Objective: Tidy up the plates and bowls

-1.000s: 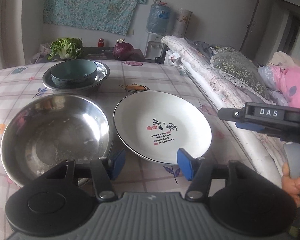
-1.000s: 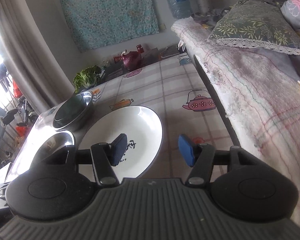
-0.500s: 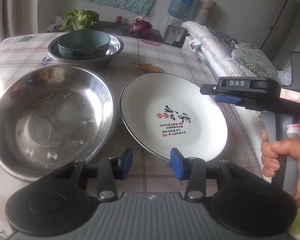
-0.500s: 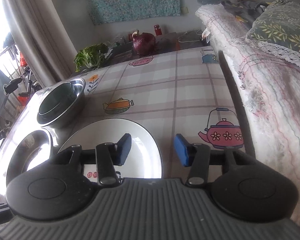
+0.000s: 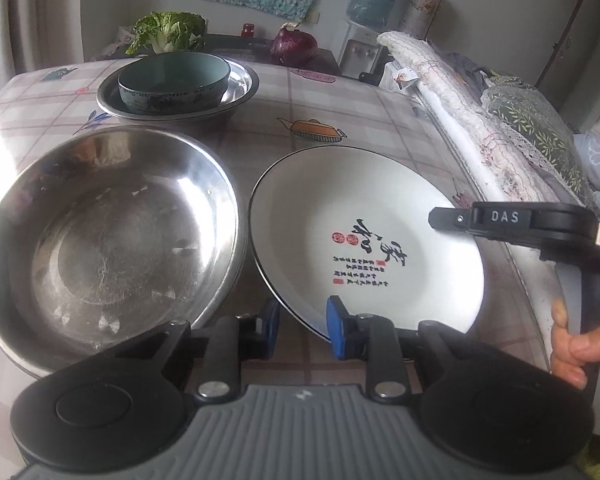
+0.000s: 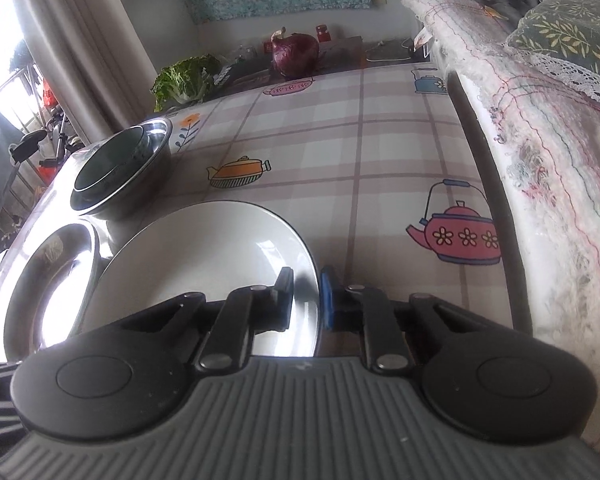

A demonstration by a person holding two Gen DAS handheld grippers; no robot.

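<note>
A white plate (image 5: 364,240) with black calligraphy lies on the checked tablecloth; it also shows in the right wrist view (image 6: 204,256). My right gripper (image 6: 306,300) is shut on the plate's right rim, one finger above and one below. My left gripper (image 5: 302,326) is open, straddling the plate's near rim, with its left pad close to a large steel basin (image 5: 100,232). A dark green bowl (image 5: 174,78) sits inside a smaller steel basin (image 5: 240,88) at the back.
A bed with a quilt (image 6: 540,128) runs along the table's right edge. A cabbage (image 5: 166,34) and a red onion (image 5: 294,46) lie beyond the table's far end. A curtain (image 6: 80,40) hangs at the left.
My right gripper moved down to the plate's right rim and closed on it. My left gripper came closer to the plate's near rim and narrowed somewhat.
</note>
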